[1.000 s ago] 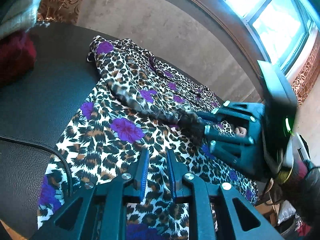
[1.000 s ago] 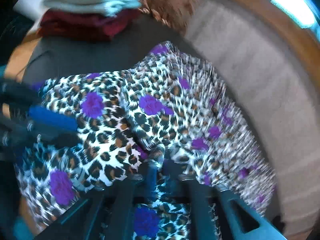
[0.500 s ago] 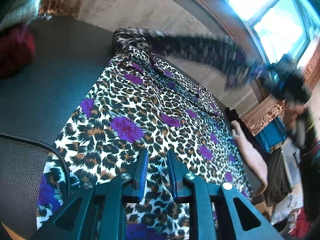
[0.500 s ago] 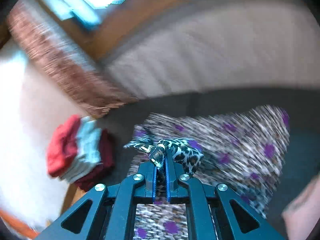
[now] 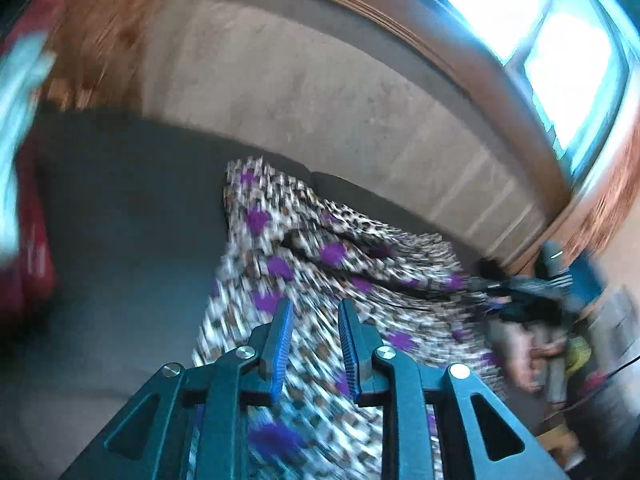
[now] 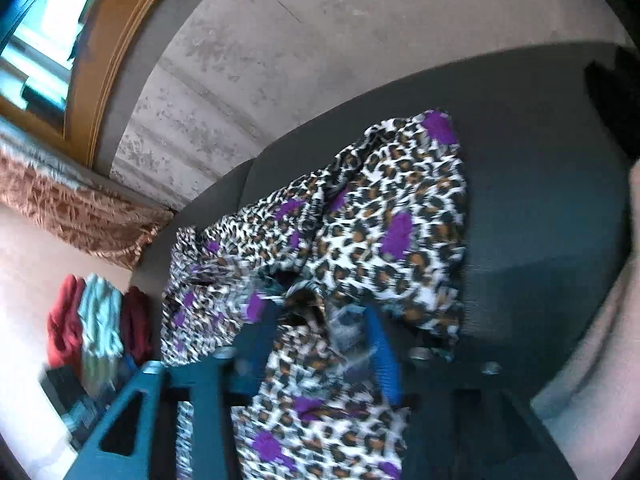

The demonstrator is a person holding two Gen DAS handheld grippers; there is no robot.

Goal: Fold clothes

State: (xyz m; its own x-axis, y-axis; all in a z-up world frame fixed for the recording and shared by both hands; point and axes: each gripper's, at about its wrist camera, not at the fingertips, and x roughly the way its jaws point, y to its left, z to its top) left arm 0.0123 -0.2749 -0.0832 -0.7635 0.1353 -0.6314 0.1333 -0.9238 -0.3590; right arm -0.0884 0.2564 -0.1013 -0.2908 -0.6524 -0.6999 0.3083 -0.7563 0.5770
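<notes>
leopard-print garment (image 6: 384, 216) lies on dark couch (image 6: 540, 152) below window (image 5: 560, 52).

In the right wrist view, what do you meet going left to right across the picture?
Window → stack of folded clothes → leopard-print garment → bare dark couch surface.

Your left wrist view smears with motion blur, worst along the left edge, while the window (image 5: 560, 36) blows out white at upper right. Your right wrist view is sharper mid-frame, blurred below, daylight glaring from the upper left; fisheye bends every edge.
</notes>
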